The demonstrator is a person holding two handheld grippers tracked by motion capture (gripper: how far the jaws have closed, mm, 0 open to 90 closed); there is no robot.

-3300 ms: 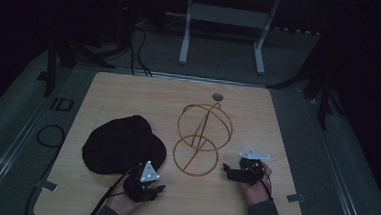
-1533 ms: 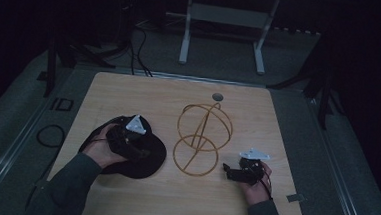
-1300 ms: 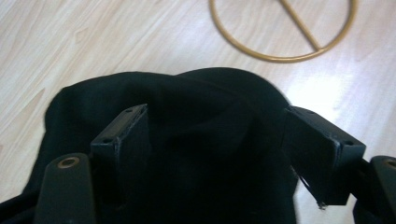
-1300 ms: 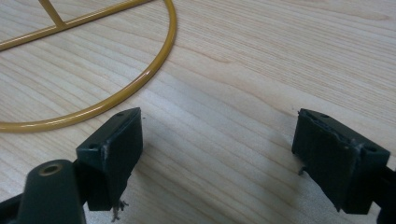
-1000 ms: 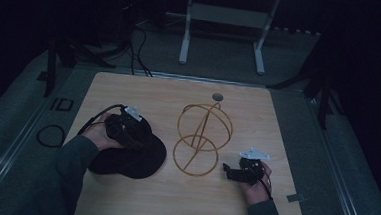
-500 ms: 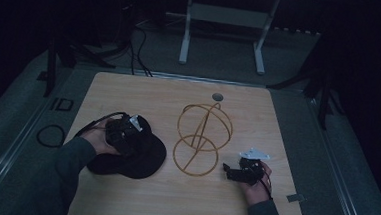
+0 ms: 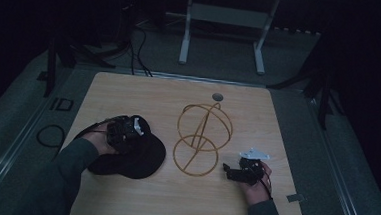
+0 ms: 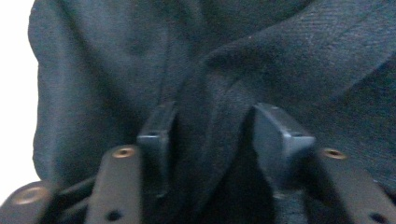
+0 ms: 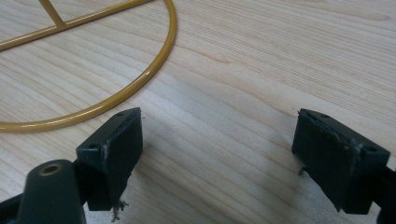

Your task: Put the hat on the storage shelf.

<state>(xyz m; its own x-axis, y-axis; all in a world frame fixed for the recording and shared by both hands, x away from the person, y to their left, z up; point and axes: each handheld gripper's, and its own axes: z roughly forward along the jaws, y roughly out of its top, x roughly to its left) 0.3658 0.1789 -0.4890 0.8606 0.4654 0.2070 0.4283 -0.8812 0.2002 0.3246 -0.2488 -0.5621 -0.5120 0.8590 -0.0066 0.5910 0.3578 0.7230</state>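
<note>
Fabric of the black cap (image 7: 130, 156) is being pinched by the left claw (image 7: 123, 132) near the surface's left edge, toward the front-left corner. In the left gripper view a raised fold of the cap (image 8: 210, 121) is being squeezed between the two black jaws, which have just been closing; the pads (image 8: 156, 135) are being pressed against both sides of the fold, so the cap is being gripped. The fold is bunched and soft, so the hold is judged shallow.

The right claw (image 7: 234, 173) is being kept idle near the front-right corner, jaws wide apart over bare wood in the right gripper view (image 9: 215, 154), nothing between them. The gold wire stand (image 7: 201, 138) is being left at the middle of the surface (image 7: 278, 118), just right of the cap and apart from it; its bottom ring (image 9: 116, 98) is being seen just beyond the right claw.

For the step in hand, probably a lift of the cap toward the stand, the squeeze is best being finished before any raising is being attempted, with more cloth being taken deep between the pads so it is not being slipped out. The lift should be being done slowly and straight up, since the loose brim could be dragged into the stand's ring and the light wire frame could be tipped. The right claw could be used for steadying the stand's base.
</note>
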